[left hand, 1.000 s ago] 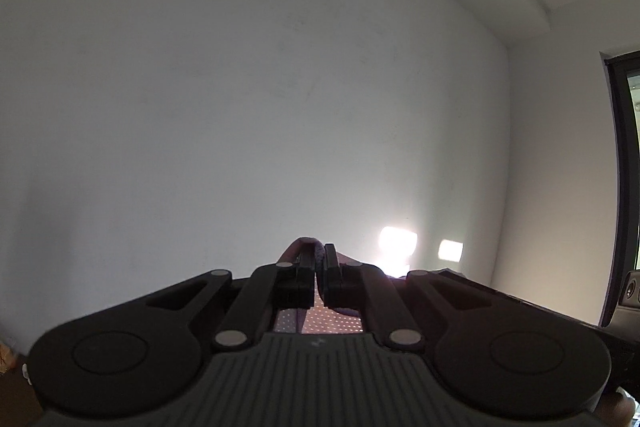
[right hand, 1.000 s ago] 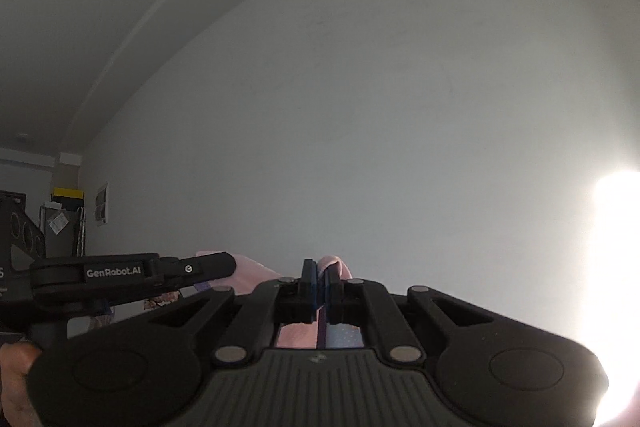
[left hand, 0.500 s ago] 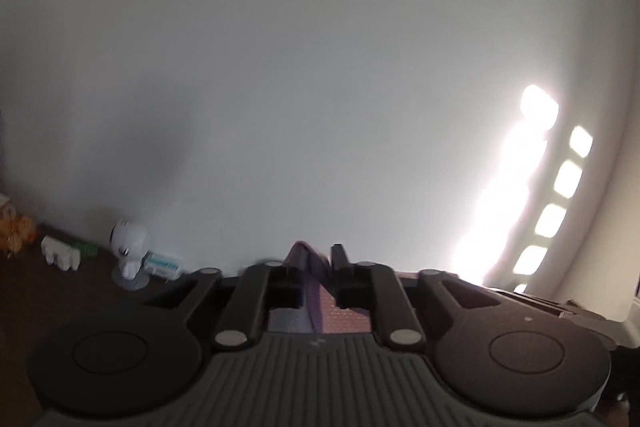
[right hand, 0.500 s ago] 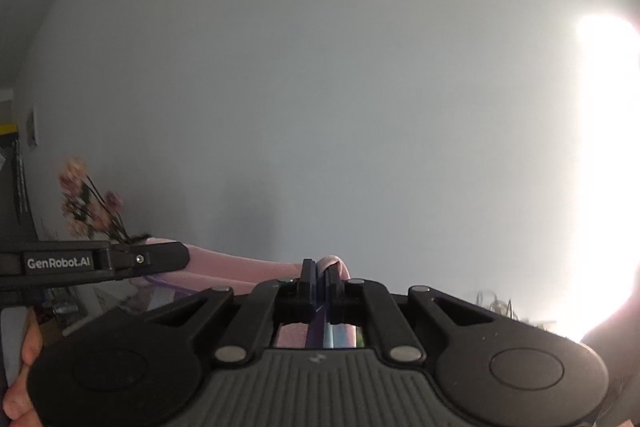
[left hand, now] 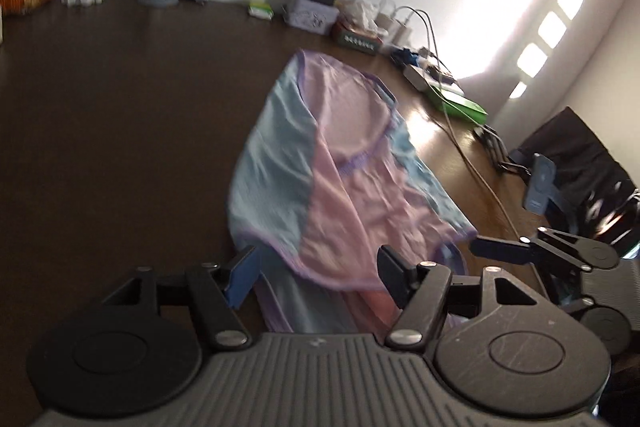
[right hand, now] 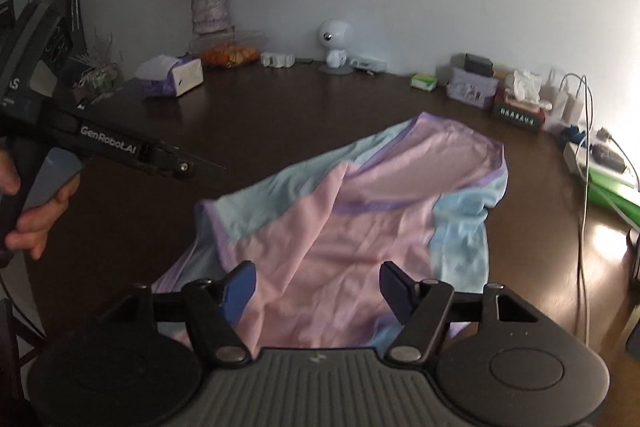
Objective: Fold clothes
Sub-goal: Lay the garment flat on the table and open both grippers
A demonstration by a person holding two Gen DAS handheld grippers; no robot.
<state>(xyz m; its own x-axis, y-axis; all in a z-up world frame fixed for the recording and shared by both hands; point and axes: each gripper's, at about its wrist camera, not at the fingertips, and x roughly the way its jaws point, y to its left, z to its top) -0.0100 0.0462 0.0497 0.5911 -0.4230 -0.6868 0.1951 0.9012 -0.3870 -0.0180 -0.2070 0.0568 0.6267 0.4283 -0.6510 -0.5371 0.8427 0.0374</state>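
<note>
Left wrist view: the left gripper [left hand: 318,277] points downward at an angle over the dark worktop [left hand: 100,115], its jaws having just been opening and now standing apart and released, with the near hem of the pink and light-blue garment [left hand: 336,187] lying below the gap and neither pad pressing on it. The garment lies crumpled on the worktop, stretching from the near edge toward the far right edge, where a row of small boxes [left hand: 316,13], cables [left hand: 460,131] and a green item [left hand: 460,103] sit. The right gripper [left hand: 520,251] shows at the right, just beside the garment's near right corner. Right wrist view: the right gripper [right hand: 318,285] is likewise tilted downward, its jaws having just been opening, now released and parted above the pink cloth [right hand: 340,235], nothing clamped. At the left a hand [right hand: 38,219] wraps the grip of the left gripper [right hand: 160,157], which is held above the worktop [right hand: 280,107] beside the garment's left edge. A vase of dried flowers [right hand: 208,9] and a white round-headed figure [right hand: 335,43] stand along the far edge by the wall.
</note>
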